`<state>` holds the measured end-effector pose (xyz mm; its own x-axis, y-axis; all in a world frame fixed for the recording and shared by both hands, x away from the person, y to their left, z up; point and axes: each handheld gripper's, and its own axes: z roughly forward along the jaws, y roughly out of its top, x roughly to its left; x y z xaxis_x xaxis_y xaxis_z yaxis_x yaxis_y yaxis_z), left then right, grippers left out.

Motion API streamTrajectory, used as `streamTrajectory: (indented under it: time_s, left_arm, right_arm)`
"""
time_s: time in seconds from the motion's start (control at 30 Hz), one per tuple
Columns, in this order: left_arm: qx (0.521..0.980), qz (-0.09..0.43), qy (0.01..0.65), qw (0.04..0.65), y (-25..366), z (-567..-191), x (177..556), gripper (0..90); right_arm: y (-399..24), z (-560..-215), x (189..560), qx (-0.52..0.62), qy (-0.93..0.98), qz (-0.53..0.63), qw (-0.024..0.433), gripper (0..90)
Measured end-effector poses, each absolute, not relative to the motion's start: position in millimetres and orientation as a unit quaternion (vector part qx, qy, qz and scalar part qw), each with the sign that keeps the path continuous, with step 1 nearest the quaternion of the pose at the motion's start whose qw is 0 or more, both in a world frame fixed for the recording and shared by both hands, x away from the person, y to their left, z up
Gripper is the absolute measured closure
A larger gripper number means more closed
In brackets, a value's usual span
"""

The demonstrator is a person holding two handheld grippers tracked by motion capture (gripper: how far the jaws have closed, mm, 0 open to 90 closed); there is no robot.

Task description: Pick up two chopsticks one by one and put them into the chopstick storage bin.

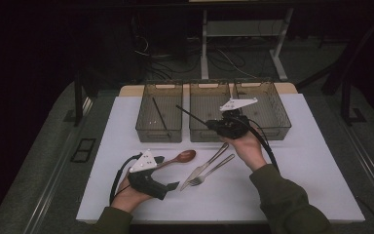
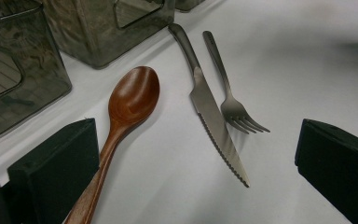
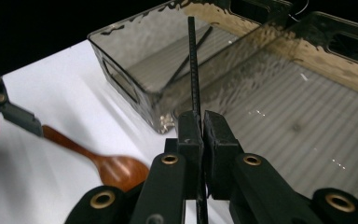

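Clamping chopstick point(image 3: 194, 70), right tool point(image 3: 202, 128); lower end cropped.

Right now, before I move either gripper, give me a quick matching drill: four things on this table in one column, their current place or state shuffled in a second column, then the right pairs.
Things:
1. wooden spoon
2. knife
3. black chopstick
4. second chopstick

Places or states:
A. lying inside the left bin
B. clamped in the right gripper, tip over the bins
C. flat on the white mat, right beside the fork
D. handle running between the open left gripper's jaws

Pairs: 1-D, 2-C, 3-B, 4-A
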<state>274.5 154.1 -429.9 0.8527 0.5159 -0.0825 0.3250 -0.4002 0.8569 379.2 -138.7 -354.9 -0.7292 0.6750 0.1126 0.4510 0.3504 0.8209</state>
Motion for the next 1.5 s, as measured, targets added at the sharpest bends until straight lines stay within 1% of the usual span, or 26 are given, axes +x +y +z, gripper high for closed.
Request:
streamTrajectory:
  time_s: [0.5,0.9,1.3,1.5]
  left_arm:
    - [0.828,0.097,0.252,0.492,154,-429,274,0.0]
    - [0.827,0.095,0.250,0.494,156,-428,275,0.0]
    - [0.827,0.092,0.248,0.496,154,-428,275,0.0]
    - [0.828,0.089,0.244,0.497,153,-429,276,0.0]
  right_arm:
    - [-83,-351,422,0.361,0.820,0.428,0.119,85.1]
    - [-41,-353,456,0.378,0.823,0.406,0.126,85.0]
    - [-5,-372,481,0.399,0.829,0.371,0.126,85.0]
    - [10,-376,487,0.407,0.827,0.367,0.126,84.8]
